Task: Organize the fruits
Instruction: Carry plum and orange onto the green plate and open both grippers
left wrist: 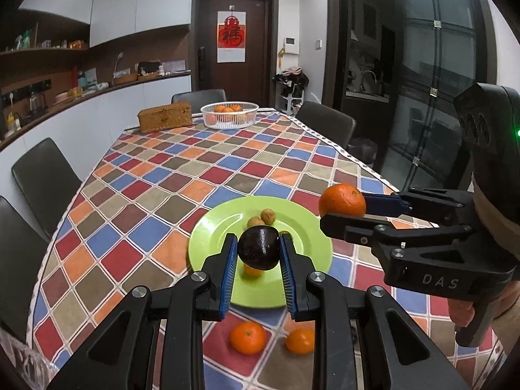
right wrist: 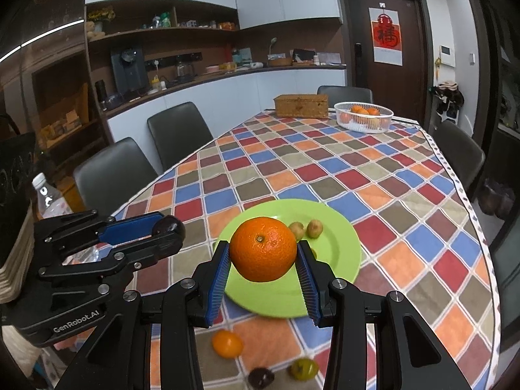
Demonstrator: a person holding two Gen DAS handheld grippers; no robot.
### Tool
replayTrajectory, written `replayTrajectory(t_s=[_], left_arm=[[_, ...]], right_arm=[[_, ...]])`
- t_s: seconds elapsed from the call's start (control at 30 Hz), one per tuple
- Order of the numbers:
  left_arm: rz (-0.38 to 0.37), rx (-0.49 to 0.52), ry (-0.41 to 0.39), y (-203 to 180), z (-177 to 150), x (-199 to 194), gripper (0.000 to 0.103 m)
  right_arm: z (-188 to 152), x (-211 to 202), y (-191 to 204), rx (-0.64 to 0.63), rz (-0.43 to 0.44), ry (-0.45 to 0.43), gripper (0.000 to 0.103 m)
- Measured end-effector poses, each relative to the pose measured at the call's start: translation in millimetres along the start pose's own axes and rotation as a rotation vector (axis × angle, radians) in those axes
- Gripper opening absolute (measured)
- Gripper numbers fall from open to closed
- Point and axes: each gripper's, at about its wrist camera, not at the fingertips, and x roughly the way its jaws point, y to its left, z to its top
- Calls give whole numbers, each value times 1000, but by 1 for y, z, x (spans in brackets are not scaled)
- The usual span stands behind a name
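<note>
**Open tablecloth beyond the plate, clutter at the near edge**

Past the green plate (right wrist: 341, 247) the checked tablecloth (right wrist: 325, 175) lies bare up to the wicker box (right wrist: 300, 105) and white basket (right wrist: 364, 117). Loose fruit (two oranges (left wrist: 247, 338), a dark plum (right wrist: 261, 377)) crowds the near edge. Chairs (right wrist: 178, 130) line both sides.

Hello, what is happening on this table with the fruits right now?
A person is sorting fruit with two handheld tools. The left claw is shut on a dark plum, and the right claw is shut on an orange; both hang above the green plate, which holds a few small brownish fruits. More fruit lies loose on the checked tablecloth.
</note>
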Motion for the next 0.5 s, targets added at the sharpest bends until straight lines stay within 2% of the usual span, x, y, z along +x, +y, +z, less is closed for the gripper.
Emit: replayTrajectory(t_s=[0.23, 0.5], left_arm=[[-24, -33, 38, 20, 11, 35, 26], [-40, -84, 126, 39, 13, 85, 26]], right_arm=[[14, 38, -12, 2, -7, 58, 42], [19, 82, -23, 2, -20, 135, 42]])
